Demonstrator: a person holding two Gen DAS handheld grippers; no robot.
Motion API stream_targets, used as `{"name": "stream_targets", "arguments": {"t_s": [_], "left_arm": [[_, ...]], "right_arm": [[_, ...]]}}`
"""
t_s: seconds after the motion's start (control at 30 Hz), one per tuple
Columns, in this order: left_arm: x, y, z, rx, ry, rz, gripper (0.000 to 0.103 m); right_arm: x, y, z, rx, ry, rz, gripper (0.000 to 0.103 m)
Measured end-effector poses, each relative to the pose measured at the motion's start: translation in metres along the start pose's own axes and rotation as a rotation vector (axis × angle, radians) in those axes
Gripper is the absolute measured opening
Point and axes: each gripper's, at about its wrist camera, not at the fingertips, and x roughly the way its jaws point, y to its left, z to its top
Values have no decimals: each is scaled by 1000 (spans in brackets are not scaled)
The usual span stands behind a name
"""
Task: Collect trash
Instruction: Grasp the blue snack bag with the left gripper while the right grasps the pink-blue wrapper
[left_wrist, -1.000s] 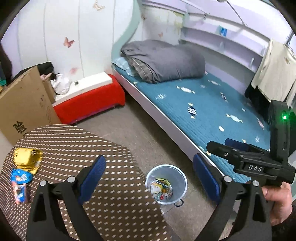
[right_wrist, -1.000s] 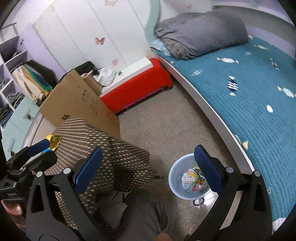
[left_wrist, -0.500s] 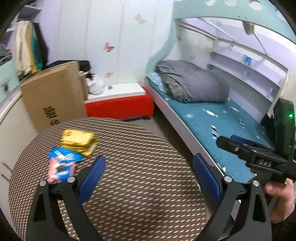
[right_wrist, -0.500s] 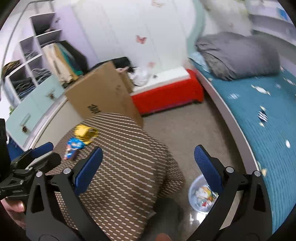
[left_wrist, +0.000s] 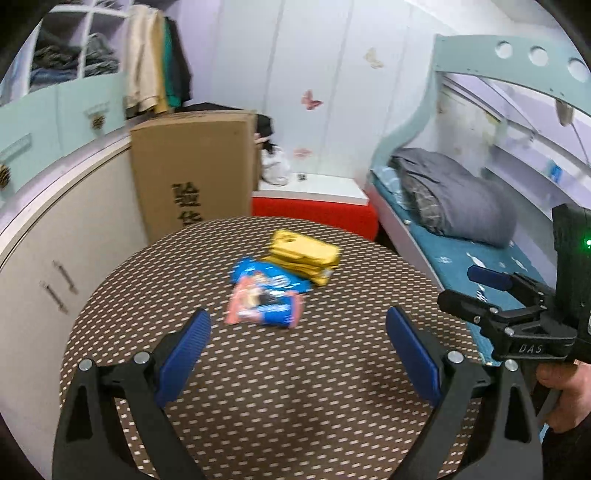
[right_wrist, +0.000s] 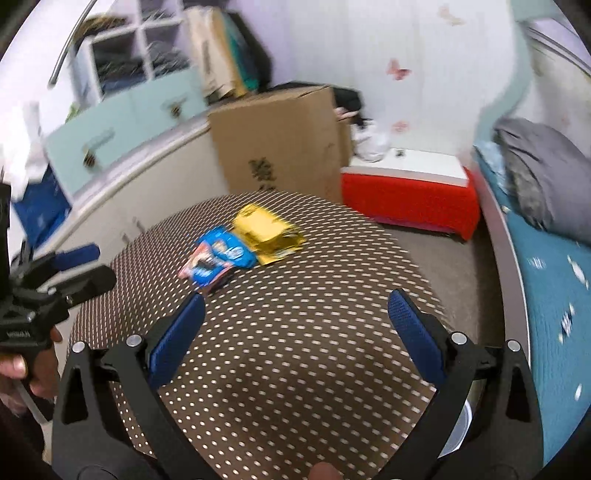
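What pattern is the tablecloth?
Brown with rows of small white dashes; the tablecloth shows best in the left wrist view.

The left black two-finger gripper with blue padded fingers (left_wrist: 297, 349) is held level with its jaws spread wide and nothing between them. The right black gripper with the same blue pads (right_wrist: 295, 336) is likewise wide apart and empty. A bare hand (left_wrist: 567, 395) grips the right tool's handle; another hand (right_wrist: 31, 373) grips the left's.
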Motion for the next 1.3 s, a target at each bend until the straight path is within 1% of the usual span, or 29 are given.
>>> {"name": "stream_targets", "arguments": {"t_s": [0.17,0.37,0.47,0.57,0.6,0.63,0.67,0.7,0.73,0.83,0.97,1.1,1.17,1.3], "left_arm": [[-1,37,-10,-42,0,52,94],[4,76,-24,-110,28,95,94],[7,93,-32,-136,43,109,94],[11,103,-35,-157,52,120,94],[12,106,-36,-161,54,120,94],[14,108,-36,-164,57,121,94],[15,109,-37,-163,60,122,94],[17,110,-36,-161,63,123,94],[19,108,-36,-159,65,122,94],[28,107,-33,-147,75,111,94],[45,99,-25,-111,88,86,94],[69,84,-13,-56,97,66,94],[89,75,-5,-15,117,54,94],[125,64,8,51,162,43,94]], "right_arm": [[34,33,8,-99,69,67,97],[76,69,16,-229,118,129,97],[103,91,18,-306,155,158,92],[133,110,19,-370,199,177,81],[140,114,19,-388,211,177,74],[151,119,17,-413,233,176,63],[158,121,16,-428,248,174,55],[164,122,13,-440,264,174,42],[168,123,11,-452,265,160,38],[158,115,6,-427,253,169,31],[136,97,-8,-394,242,143,30],[115,67,-18,-317,233,118,30],[106,50,-21,-278,229,94,30],[93,25,-27,-208,214,74,30]]}}
